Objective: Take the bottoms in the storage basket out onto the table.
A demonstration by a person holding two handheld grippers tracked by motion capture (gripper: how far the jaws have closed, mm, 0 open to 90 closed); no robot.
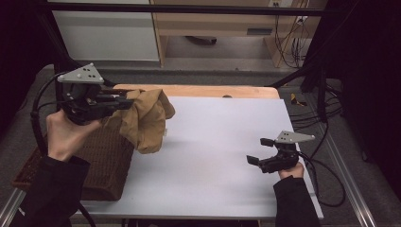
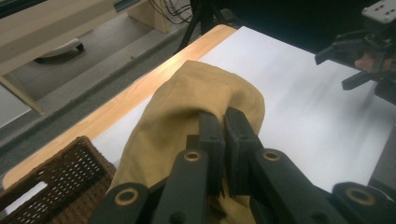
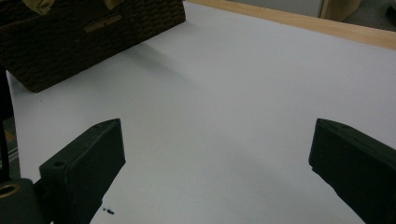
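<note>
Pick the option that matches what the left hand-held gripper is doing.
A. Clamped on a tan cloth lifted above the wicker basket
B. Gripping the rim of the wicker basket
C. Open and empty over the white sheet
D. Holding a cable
A: the left hand-held gripper has its jaws pressed together on the tan cloth, which hangs over the wicker basket edge.

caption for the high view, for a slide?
Left gripper lifts a tan cloth beside the wicker basket; right gripper waits open.
</note>
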